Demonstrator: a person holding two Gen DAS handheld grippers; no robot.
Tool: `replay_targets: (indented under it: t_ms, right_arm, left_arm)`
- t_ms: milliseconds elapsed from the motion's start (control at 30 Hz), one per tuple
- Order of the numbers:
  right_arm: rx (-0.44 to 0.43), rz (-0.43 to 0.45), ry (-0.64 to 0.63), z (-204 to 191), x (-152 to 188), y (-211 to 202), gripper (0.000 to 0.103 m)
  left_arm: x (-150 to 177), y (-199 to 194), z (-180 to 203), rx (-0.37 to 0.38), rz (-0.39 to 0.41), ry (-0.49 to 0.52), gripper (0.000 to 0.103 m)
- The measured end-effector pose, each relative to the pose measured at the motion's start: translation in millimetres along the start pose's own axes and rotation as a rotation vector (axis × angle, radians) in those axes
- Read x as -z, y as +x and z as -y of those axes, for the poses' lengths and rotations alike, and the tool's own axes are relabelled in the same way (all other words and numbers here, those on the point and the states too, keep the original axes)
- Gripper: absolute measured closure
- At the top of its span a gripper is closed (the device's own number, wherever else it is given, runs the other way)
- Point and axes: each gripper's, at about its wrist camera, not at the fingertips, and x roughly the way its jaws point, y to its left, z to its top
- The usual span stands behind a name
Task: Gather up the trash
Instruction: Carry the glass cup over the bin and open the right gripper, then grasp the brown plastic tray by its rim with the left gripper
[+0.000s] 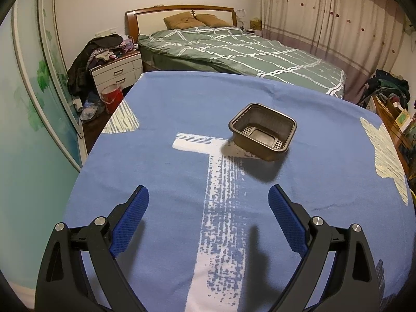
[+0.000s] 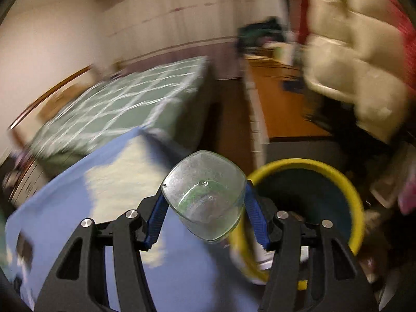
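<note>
Left gripper (image 1: 208,195) spread wide over the blue tablecloth (image 1: 161,109), black plastic tray (image 1: 262,131) sitting ahead of it, right gripper (image 2: 204,204) clamped on a clear plastic cup (image 2: 205,195), yellow-rimmed bin (image 2: 325,171) just beside

Pretty sure I'm working in somebody's bedroom: out past my left fingers there's a made-up bed (image 1: 234,49) with a green checked duvet, a clothes-heaped nightstand (image 1: 118,70) beside it, and long curtains (image 1: 325,15) off right.
</note>
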Motion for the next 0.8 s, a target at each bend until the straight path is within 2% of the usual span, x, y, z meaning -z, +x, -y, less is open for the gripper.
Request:
replay_targets:
  t_ms: [167, 400, 433, 467, 533, 633, 767, 800]
  right_arm:
    - [0.086, -0.006, 0.117, 43.4, -0.7, 8.8, 0.049]
    - [0.148, -0.068, 0.181, 80.2, -3.1, 21.4, 0.048]
    - [0.148, -0.074, 0.182, 78.7, -5.1, 24.3, 0.046]
    - [0.147, -0.081, 0.185, 81.1, -5.7, 26.2, 0.035]
    - [0.151, -0.058, 0.169, 79.6, -3.0, 24.3, 0.025]
    - [0.134, -0.031, 0.145, 75.2, 0.0, 21.4, 0.025]
    - [0.084, -0.037, 0.112, 64.1, 3.2, 20.7, 0.024]
    - [0.068, -0.031, 0.075, 55.0, 5.6, 18.7, 0.024]
  left_arm:
    - [0.1, 0.3, 0.5, -0.003, -0.006, -0.001, 0.011]
    - [-0.8, 3.4, -0.8, -0.003, -0.014, -0.003, 0.011]
    - [-0.7, 3.3, -0.5, -0.003, -0.014, -0.002, 0.011]
    - [-0.7, 3.2, 0.1, -0.002, -0.014, -0.001, 0.011]
    - [-1.3, 3.8, -0.1, -0.001, -0.012, 0.000, 0.011]
    - [-0.7, 0.9, 1.6, 0.006, -0.004, 0.005, 0.011]
    - [0.7, -1.7, 9.6, 0.021, 0.000, 0.028, 0.011]
    - [1.3, -1.1, 13.2, 0.029, -0.005, 0.038, 0.011]
